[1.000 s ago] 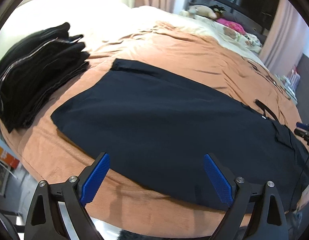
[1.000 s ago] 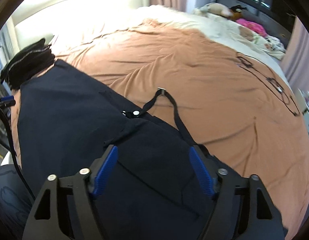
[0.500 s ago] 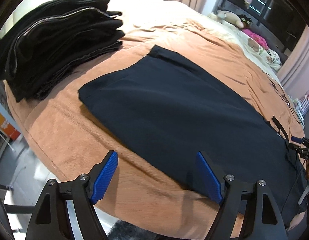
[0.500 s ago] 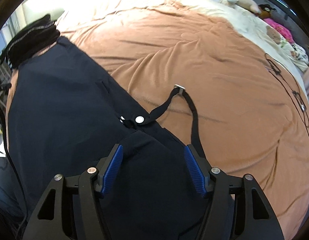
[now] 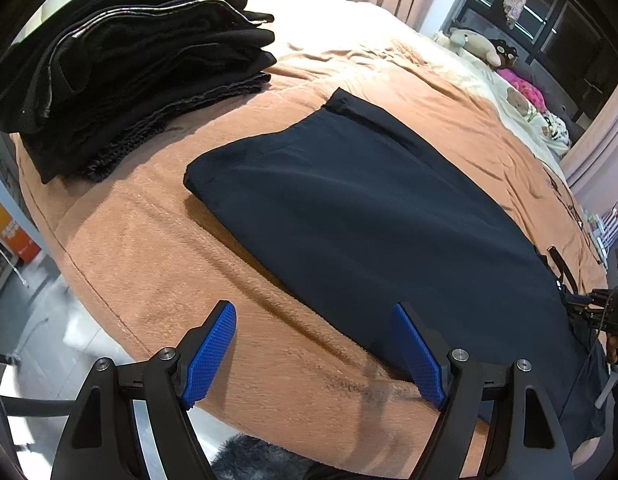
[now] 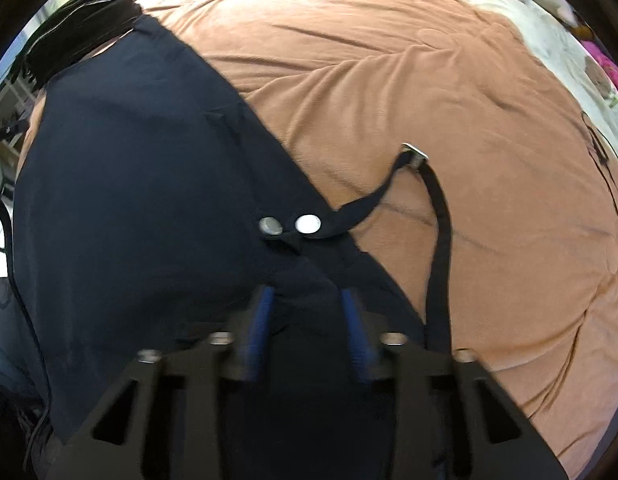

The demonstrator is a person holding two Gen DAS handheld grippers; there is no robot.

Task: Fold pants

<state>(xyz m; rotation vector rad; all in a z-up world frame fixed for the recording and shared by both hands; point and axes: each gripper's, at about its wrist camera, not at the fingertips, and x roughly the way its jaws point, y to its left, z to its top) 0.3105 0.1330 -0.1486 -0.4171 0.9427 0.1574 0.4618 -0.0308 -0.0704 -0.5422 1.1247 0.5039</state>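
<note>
Navy pants (image 5: 373,216) x1, 2 snaps (image 6: 307,224) (R tool (image 6: 305,308) closing on fabric).

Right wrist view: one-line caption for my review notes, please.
Right gripper closing on a bunched fold of the dark pants near the snaps, strap trailing over the tan blanket.

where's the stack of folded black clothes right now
In the left wrist view the stack of folded black clothes sits upper left on the brown blanket, just beyond the leg end of the navy pants.
</note>
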